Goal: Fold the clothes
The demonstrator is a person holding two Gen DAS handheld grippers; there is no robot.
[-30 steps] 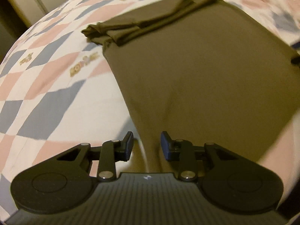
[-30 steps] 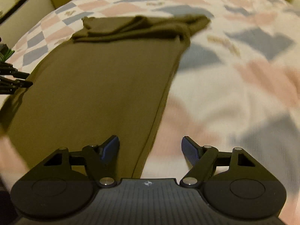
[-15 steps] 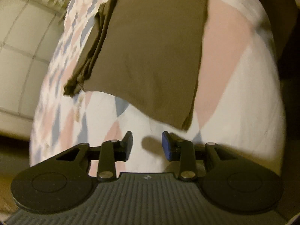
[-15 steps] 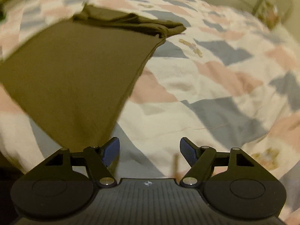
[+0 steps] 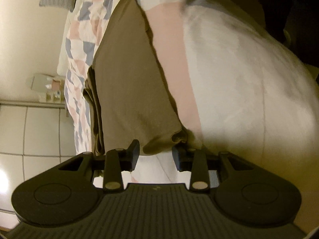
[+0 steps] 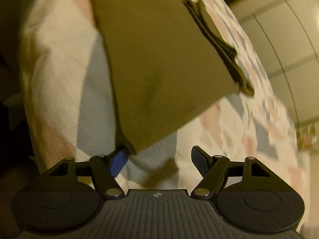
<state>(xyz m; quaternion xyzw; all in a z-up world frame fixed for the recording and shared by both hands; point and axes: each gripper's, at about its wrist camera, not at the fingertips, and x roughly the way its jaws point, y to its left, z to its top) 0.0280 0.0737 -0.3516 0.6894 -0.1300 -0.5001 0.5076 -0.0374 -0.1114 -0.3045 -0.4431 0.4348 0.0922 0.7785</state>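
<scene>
Here the olive-brown garment (image 5: 127, 91) lies flat on the bed, over a quilt (image 6: 59, 75) patterned in pink, grey-blue and white. One long side carries a band of bunched, layered cloth (image 6: 221, 45); the rest is a smooth single panel.

Left gripper (image 5: 155, 152): jaws spread, nothing pinched. A curled near corner of the garment (image 5: 177, 137) sits just beyond the tips. Right gripper (image 6: 159, 157): jaws spread wide, empty, with another near corner (image 6: 135, 145) close to the blue-padded finger.

Handling, judged from the drape: the cloth is thin, light and limp. It will sag between two holds and wrinkle if dragged, so grip at the two near corners, close to the hem, and take one layer only. The quilt beneath is equally soft, so a low pinch risks catching it along with the garment.

Surroundings: pale panelled doors (image 6: 285, 29) stand beyond the bed, and a shelf with small items (image 5: 49, 91) shows on the left-wrist view. Nothing lies on the smooth panel.
</scene>
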